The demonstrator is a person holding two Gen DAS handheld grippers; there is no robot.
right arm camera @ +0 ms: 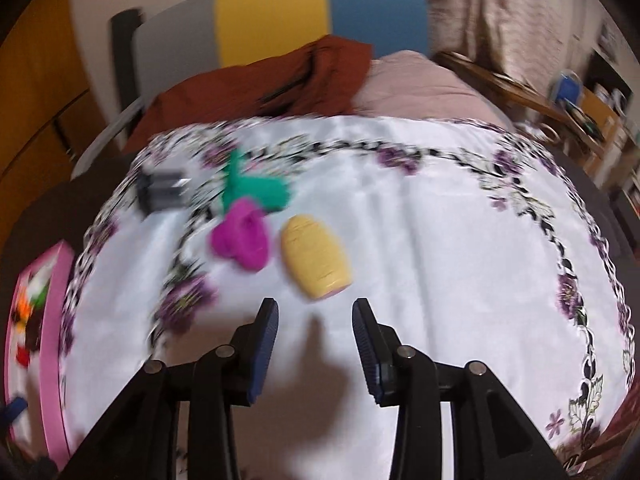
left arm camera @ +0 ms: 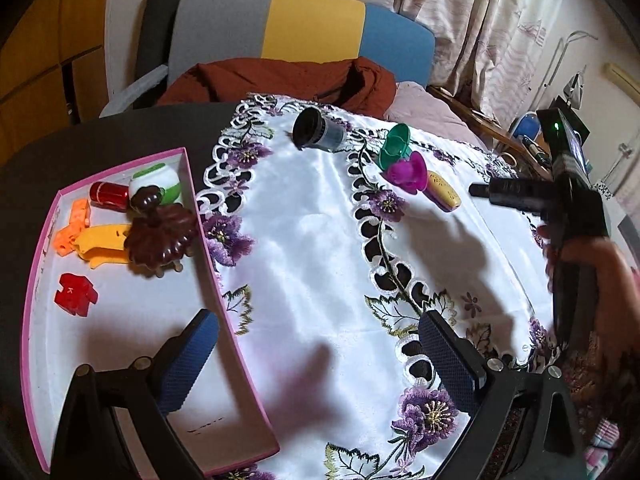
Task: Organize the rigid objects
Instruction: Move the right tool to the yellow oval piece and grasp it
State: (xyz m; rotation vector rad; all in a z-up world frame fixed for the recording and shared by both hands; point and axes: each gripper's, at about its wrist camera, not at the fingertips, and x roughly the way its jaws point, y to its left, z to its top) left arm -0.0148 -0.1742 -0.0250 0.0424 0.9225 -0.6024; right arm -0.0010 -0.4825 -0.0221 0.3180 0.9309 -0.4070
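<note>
Just beyond right gripper [right arm camera: 314,320] fingertips: yellow piece [right arm camera: 316,256], jaws parted, empty.

The cloth [left arm camera: 312,240] is glossy white, edged with black cutwork, purple embroidered flowers and green leaves. On it lie a yellow bottle [right arm camera: 316,258], a magenta toy [right arm camera: 240,236], a green toy [left arm camera: 394,146] and a dark grey cylinder [left arm camera: 318,130]. The box [left arm camera: 212,280] has pink walls and a white floor, holding a red piece [left arm camera: 76,294], orange blocks [left arm camera: 72,228], a yellow piece [left arm camera: 102,244], a dark brown leaf-shaped dish [left arm camera: 160,236], a white-and-green ball [left arm camera: 160,184] and a red can [left arm camera: 108,194]. The chair [left arm camera: 304,24] back is striped grey, yellow and blue.
</note>
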